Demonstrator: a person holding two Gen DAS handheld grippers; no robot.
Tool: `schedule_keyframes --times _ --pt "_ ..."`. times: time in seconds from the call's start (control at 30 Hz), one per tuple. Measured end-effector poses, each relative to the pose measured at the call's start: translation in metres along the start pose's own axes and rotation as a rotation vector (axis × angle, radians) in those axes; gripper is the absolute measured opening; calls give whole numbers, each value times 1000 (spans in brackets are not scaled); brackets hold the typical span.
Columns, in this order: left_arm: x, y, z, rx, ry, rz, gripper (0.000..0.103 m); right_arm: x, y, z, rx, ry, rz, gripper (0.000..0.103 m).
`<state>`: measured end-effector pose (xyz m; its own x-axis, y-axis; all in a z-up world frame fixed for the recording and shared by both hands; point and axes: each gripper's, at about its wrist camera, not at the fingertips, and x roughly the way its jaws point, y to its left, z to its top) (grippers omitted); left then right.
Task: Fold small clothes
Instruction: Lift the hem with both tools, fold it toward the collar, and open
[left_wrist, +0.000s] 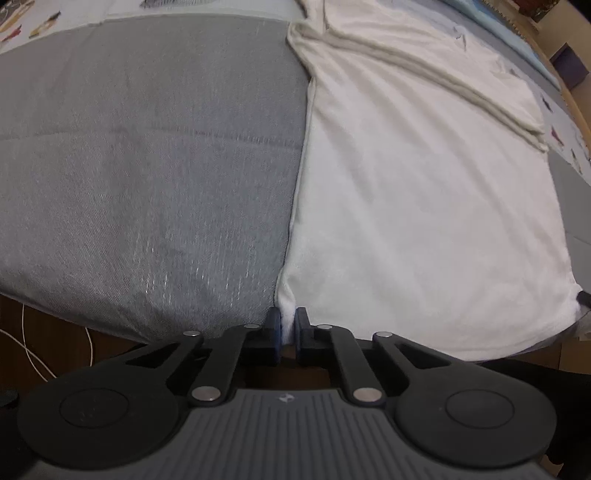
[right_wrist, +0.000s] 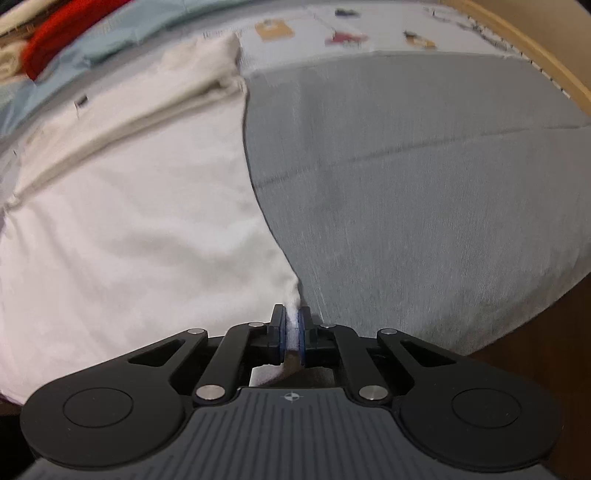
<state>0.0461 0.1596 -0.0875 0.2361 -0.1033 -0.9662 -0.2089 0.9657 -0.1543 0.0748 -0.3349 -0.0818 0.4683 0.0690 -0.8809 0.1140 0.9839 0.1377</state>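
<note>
A white garment (left_wrist: 424, 192) lies flat on a grey cloth-covered surface (left_wrist: 147, 166), with a folded ridge running across its far part. My left gripper (left_wrist: 288, 328) is shut on the garment's near left corner, a tuft of white cloth pinched between the blue pads. In the right wrist view the same white garment (right_wrist: 129, 221) spreads to the left, and my right gripper (right_wrist: 292, 328) is shut on its near right corner, white fabric squeezed between its pads. Both grippers point steeply down at the near edge.
A red cloth (right_wrist: 62, 40) and light blue fabric (right_wrist: 122, 33) lie at the far left in the right wrist view. A patterned sheet (right_wrist: 351, 37) and a wooden rim (right_wrist: 546, 62) border the far side. A white cable (left_wrist: 40, 354) hangs below the near edge.
</note>
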Motion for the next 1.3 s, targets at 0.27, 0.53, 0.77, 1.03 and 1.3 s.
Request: schedule_keyframes --times 0.27,0.53,0.77,1.03,1.3 --pt "-74 0 3 9 -207 -117 6 -78 3 24 -4 -247 163 6" --pt "-174 7 -32 6 -413 -191 6 -164 -20 12 57 -417 317 5" --pt "-231 23 -67 -86 -473 -221 5 -226 -42 -15 134 -517 420 5" --pt "-181 8 15 -43 -412 -163 5 -169 -20 42 125 -474 351 4" --pt "-57 -4 125 19 -375 -73 6 -28 8 115 124 -265 142 4"
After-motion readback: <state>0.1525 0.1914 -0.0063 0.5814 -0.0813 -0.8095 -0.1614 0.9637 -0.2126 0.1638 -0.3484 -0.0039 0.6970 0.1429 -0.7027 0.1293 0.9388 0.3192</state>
